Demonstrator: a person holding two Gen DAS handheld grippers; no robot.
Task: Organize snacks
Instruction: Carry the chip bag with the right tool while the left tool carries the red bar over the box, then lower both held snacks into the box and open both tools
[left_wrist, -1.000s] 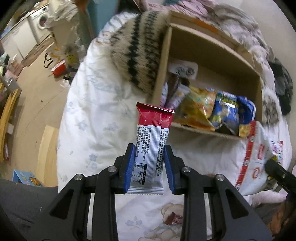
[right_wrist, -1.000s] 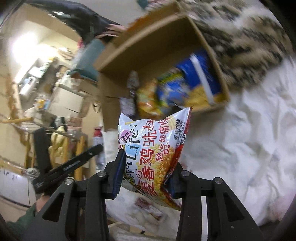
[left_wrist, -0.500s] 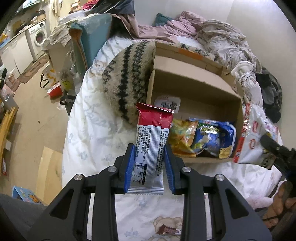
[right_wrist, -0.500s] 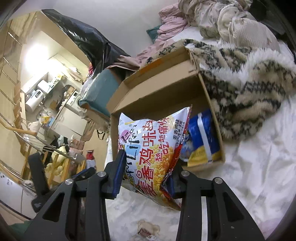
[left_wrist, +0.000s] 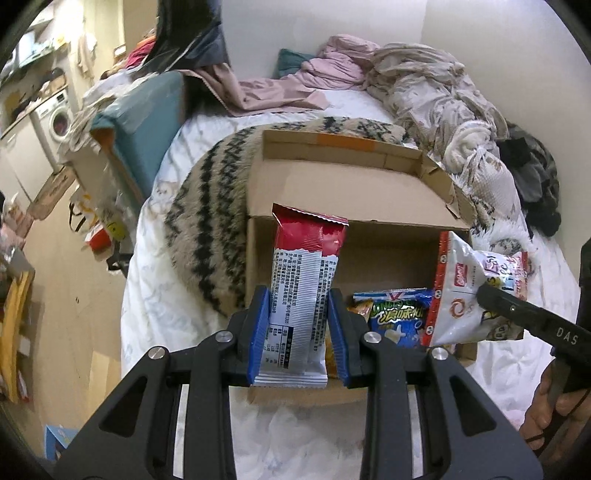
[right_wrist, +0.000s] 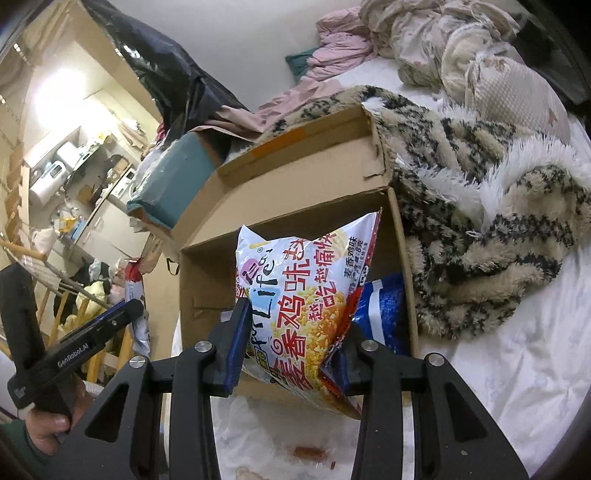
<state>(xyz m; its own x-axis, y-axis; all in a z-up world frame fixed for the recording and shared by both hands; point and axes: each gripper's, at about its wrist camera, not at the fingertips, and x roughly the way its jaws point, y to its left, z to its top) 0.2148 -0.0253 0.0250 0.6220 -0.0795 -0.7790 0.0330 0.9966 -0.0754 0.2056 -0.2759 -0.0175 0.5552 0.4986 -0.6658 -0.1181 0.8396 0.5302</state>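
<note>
Cardboard makes up the open box (left_wrist: 354, 195) that sits on the bed (left_wrist: 155, 295), its far flap standing up and a striped fuzzy blanket (left_wrist: 207, 206) bunched against its left and far sides. Inside the box, at the near right, lie a blue snack bag (left_wrist: 395, 317) and a sliver of an orange packet (left_wrist: 360, 306) just beside it.

In the left wrist view, the left gripper (left_wrist: 298, 334) is clamped on a red-and-white bar wrapper (left_wrist: 303, 280), which stands upright between the blue pads with its red end on top, in front of the box's near left part. To the right in the same view, the right gripper (left_wrist: 491, 295) pinches a white snack pouch (left_wrist: 469, 291) with red trim, held at the box's near right corner above the blue snack bag. Fingers of the person's right hand (left_wrist: 550, 410) show at the lower right edge.

In the right wrist view the same white snack pouch (right_wrist: 306, 302), printed with red characters and a picture of yellow pieces, is squeezed between the right gripper (right_wrist: 291, 347) pads and tilts over the box (right_wrist: 295, 177) opening. The left gripper's black finger (right_wrist: 107, 321) reaches in from the left, with the person's left hand (right_wrist: 48, 424) on its grip. Rumpled clothes (left_wrist: 424, 81) are heaped at the far end of the bed.
</note>
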